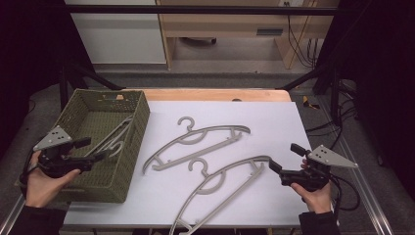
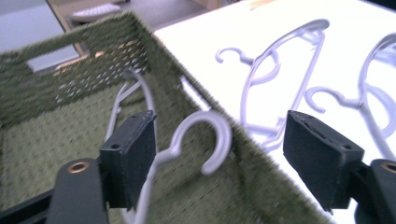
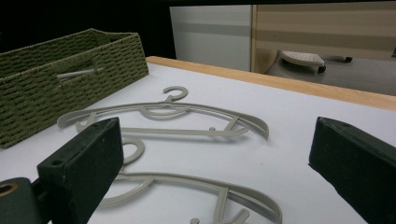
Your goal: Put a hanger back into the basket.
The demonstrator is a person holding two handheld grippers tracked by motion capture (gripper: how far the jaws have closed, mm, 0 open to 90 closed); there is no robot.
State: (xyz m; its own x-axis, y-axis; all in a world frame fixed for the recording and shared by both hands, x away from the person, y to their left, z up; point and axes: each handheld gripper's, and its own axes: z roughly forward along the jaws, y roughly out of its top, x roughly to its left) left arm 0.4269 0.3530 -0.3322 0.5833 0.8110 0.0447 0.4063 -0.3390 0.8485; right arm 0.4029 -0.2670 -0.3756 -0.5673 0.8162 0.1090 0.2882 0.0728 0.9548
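Observation:
A grey hanger (image 1: 115,139) lies inside the green woven basket (image 1: 134,147) at the table's left. My left gripper (image 1: 95,149) hovers over the basket's near end, open. In the left gripper view the hanger's hook (image 2: 210,140) curls up between the pads without touching them. Two more grey hangers lie on the white sheet, the farther hanger (image 1: 215,129) and the nearer hanger (image 1: 230,167). My right gripper (image 1: 283,155) stands open just right of the nearer hanger's end. Between its jaws in the right gripper view I see the nearer hanger (image 3: 187,179) and, behind it, the farther hanger (image 3: 163,112).
The white sheet (image 1: 274,117) covers a wooden table whose back edge (image 1: 215,94) shows bare. Black frame bars (image 1: 195,10) cross overhead and slant down at both sides. Cables (image 1: 342,122) hang off the right side. A cabinet and a desk stand beyond.

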